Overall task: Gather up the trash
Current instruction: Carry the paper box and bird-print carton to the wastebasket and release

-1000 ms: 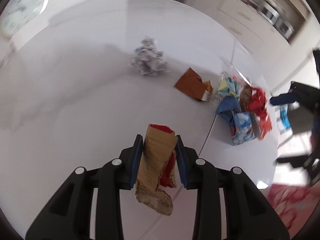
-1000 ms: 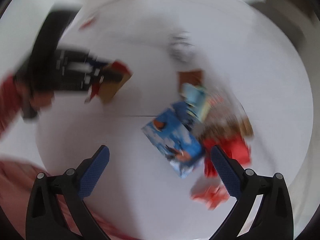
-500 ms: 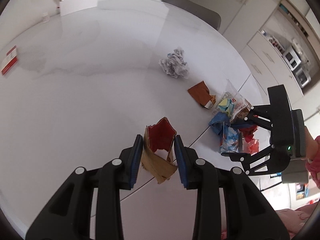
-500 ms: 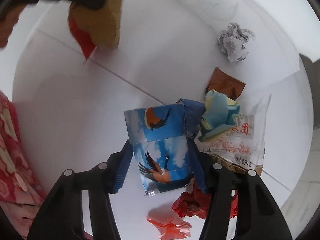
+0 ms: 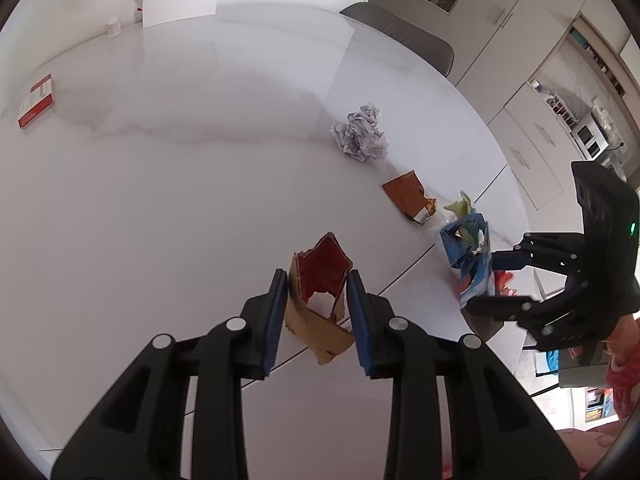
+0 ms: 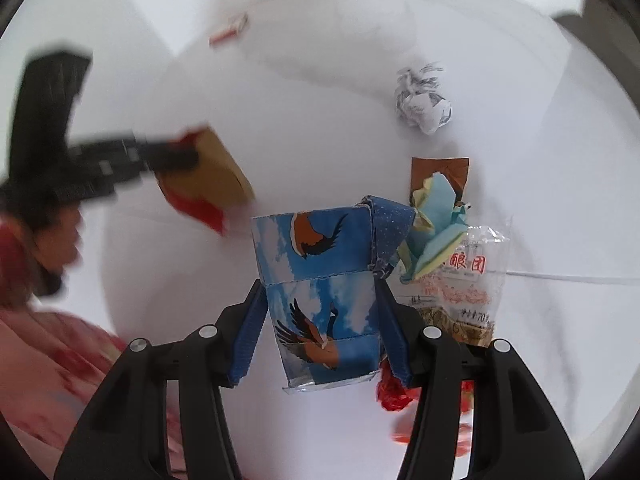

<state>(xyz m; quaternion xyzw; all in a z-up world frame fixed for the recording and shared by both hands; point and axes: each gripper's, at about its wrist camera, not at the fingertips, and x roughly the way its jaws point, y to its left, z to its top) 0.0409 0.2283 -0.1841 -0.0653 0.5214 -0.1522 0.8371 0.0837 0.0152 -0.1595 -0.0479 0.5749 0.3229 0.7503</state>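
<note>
My left gripper (image 5: 317, 278) is shut on a torn brown carton with a red inside (image 5: 320, 280), held above the white table (image 5: 160, 200). My right gripper (image 6: 319, 286) is shut on a blue carton printed with birds (image 6: 316, 264); its pads press both sides. The left wrist view shows that blue carton (image 5: 472, 264) in the right gripper (image 5: 486, 282) at the table's right edge. A crumpled blue and yellow paper (image 6: 436, 232) sits against the carton's top. Blurred at the left of the right wrist view is the left gripper (image 6: 176, 156) with the brown carton (image 6: 212, 176).
On the table lie a crumpled newspaper ball (image 5: 362, 136), a brown wrapper (image 5: 406, 196), a clear printed plastic bag (image 6: 460, 280) and red crumpled wrappers (image 6: 394, 394). A small red and white box (image 5: 36, 100) lies far left. A grey chair (image 5: 400, 36) stands behind the table.
My right gripper went from wide open to shut on the blue carton. The left gripper rolled with the brown carton, so its red inside now faces the camera.
</note>
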